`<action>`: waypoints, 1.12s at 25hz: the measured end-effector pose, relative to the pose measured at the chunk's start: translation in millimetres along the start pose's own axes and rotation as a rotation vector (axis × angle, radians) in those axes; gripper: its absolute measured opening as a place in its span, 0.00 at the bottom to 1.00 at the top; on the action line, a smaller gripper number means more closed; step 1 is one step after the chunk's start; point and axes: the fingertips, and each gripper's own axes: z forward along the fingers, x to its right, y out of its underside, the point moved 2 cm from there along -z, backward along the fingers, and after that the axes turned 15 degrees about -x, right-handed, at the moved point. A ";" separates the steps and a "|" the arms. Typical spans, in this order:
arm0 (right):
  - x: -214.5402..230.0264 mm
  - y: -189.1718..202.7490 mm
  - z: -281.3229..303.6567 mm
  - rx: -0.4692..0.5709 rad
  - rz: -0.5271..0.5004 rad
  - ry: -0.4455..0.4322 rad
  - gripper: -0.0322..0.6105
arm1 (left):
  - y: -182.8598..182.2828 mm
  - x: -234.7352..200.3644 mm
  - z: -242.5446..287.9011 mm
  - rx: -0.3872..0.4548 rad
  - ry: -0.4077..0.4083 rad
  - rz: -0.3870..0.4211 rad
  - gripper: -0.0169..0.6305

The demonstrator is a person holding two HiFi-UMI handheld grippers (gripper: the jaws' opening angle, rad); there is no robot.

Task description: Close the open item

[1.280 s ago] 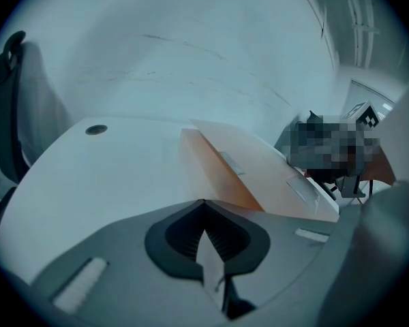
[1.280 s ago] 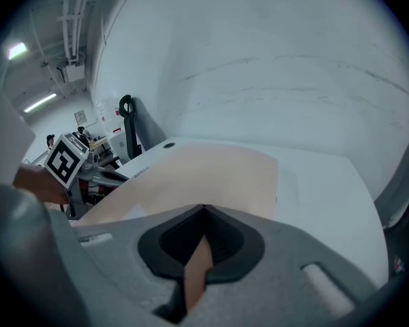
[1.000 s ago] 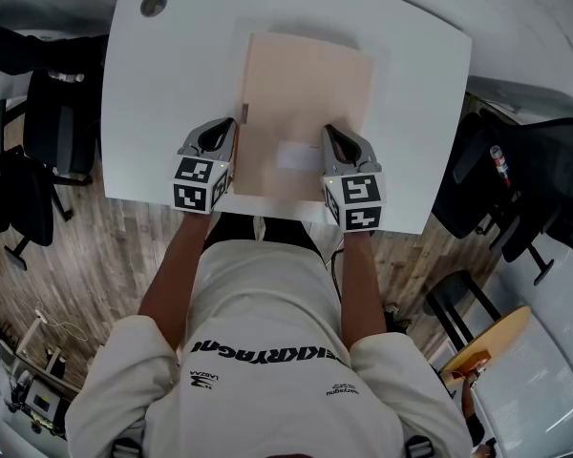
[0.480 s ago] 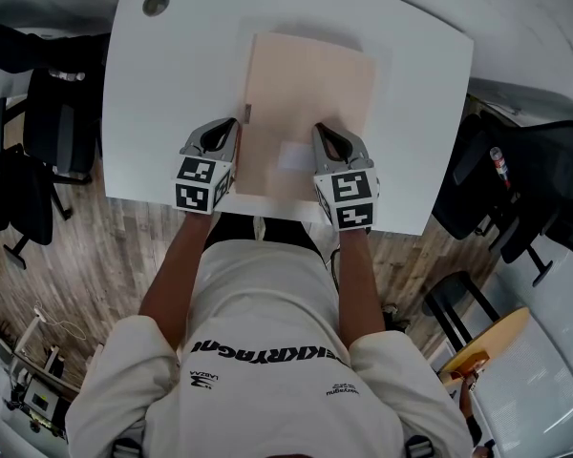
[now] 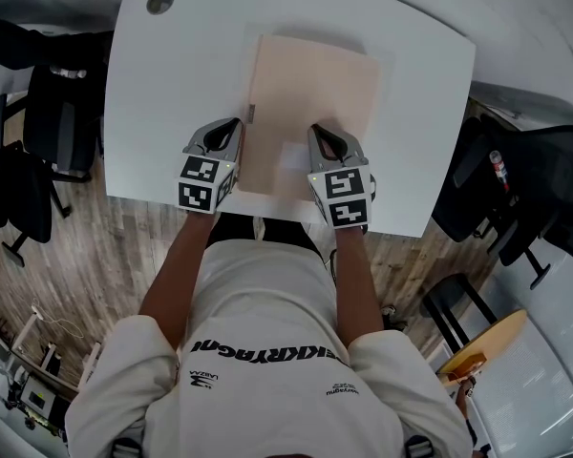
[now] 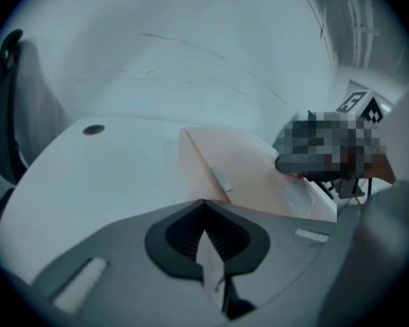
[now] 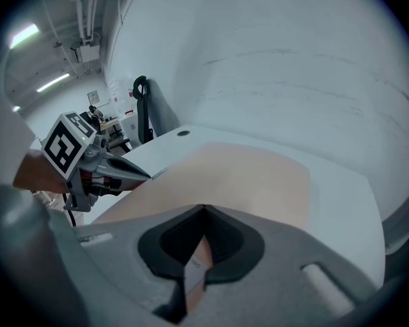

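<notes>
A beige folder (image 5: 310, 93) lies flat on the white table (image 5: 172, 93), with a white label (image 5: 291, 154) near its front edge and a small tab (image 5: 251, 114) on its left edge. My left gripper (image 5: 237, 122) rests just off the folder's left edge, jaws shut and empty; in its own view (image 6: 204, 201) the folder (image 6: 252, 165) lies ahead to the right. My right gripper (image 5: 317, 130) sits over the folder's front part, beside the label, jaws shut with nothing gripped. The right gripper view (image 7: 204, 206) looks across the folder (image 7: 238, 176) toward the left gripper (image 7: 133, 172).
A round cable hole (image 5: 159, 2) is at the table's far left corner. Black office chairs stand to the left (image 5: 48, 132) and right (image 5: 525, 179) of the table. The person stands at the table's near edge.
My right gripper has slid left over the folder, closer to the label. The left gripper has stayed where it was.
</notes>
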 end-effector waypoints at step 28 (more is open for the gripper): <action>-0.6 5.7 18.4 -0.106 -0.070 0.099 0.05 | -2.2 1.5 1.9 -0.002 -0.004 0.013 0.03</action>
